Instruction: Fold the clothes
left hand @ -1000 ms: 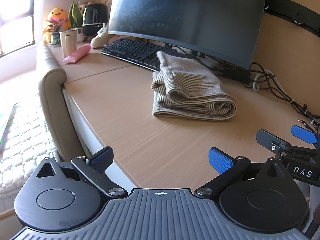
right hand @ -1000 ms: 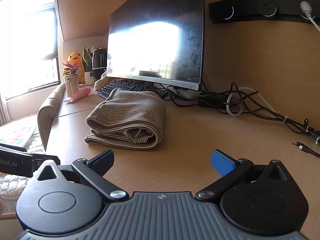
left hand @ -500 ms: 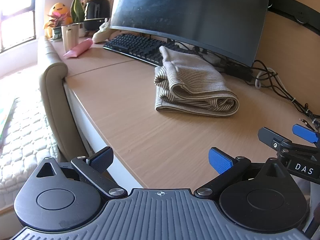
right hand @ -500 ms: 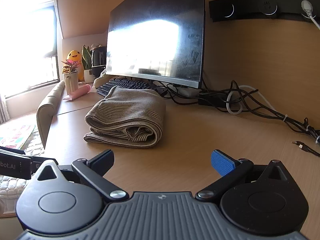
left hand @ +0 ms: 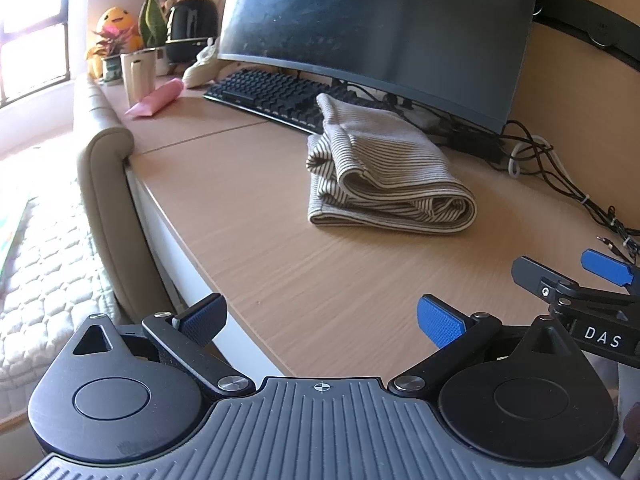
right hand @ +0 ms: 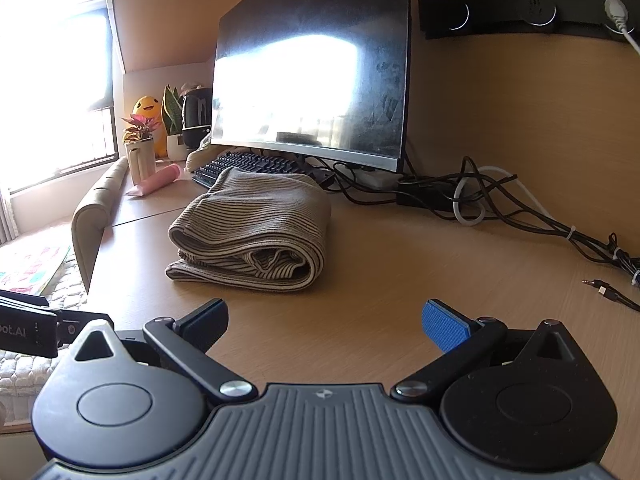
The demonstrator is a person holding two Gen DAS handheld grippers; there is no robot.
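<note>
Wooden desk (left hand: 280, 264): striped garment (left hand: 384, 176) lies folded.
Garment sits ahead of left gripper (left hand: 320, 320) and right gripper (right hand: 326, 322), both released, empty.

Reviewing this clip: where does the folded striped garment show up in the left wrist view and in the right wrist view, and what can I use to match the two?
Left wrist: folded striped garment lies right of centre on the desk, ahead of the keyboard.
Right wrist: garment lies left of centre, rolled edge facing the camera.
Shared landmark: the dark monitor behind it.
</note>
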